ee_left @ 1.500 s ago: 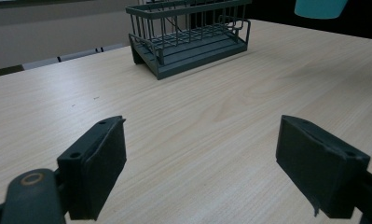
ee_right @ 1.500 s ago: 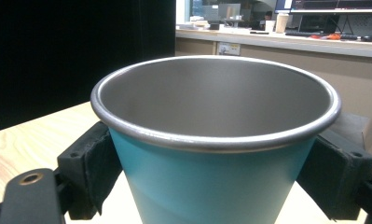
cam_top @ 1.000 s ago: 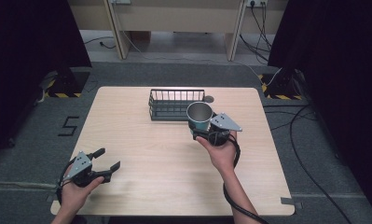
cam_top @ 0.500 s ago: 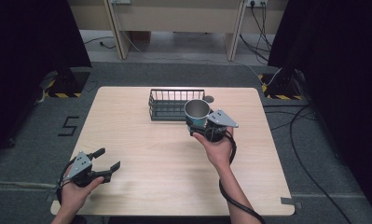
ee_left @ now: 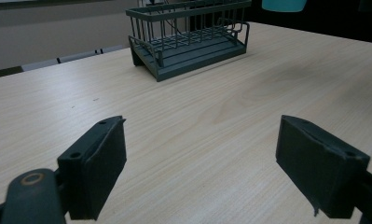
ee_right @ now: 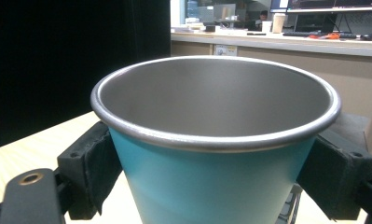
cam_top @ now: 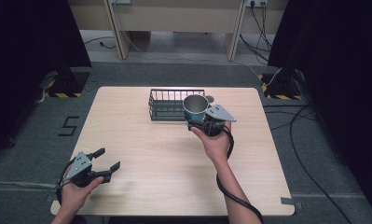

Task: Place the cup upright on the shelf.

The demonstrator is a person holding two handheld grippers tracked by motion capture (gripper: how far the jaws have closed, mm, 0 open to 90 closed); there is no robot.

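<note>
The right hand-held gripper (cam_top: 198, 122) is clamped on a teal metal cup (cam_top: 195, 108), its two black pads pressed against opposite sides of the cup's wall a little below the rolled steel rim, as the right gripper view shows. The cup (ee_right: 216, 154) is upright, mouth up, lifted off the desk (cam_top: 127, 116) and held just beside the right end of the dark wire basket (cam_top: 169, 105), near the desk's far edge. It looks like a thin-walled steel tumbler: probably light and stiff, unlikely to crush, but smooth-coated and tapered toward the base, so a squeeze low on the body could let it slide upward out of the pads. Holding high, just under the rim where the wall is widest, seems the safer place. The left hand-held gripper (cam_top: 106, 159) rests near the desk's front-left corner with its jaws wide apart and nothing between them.
</note>
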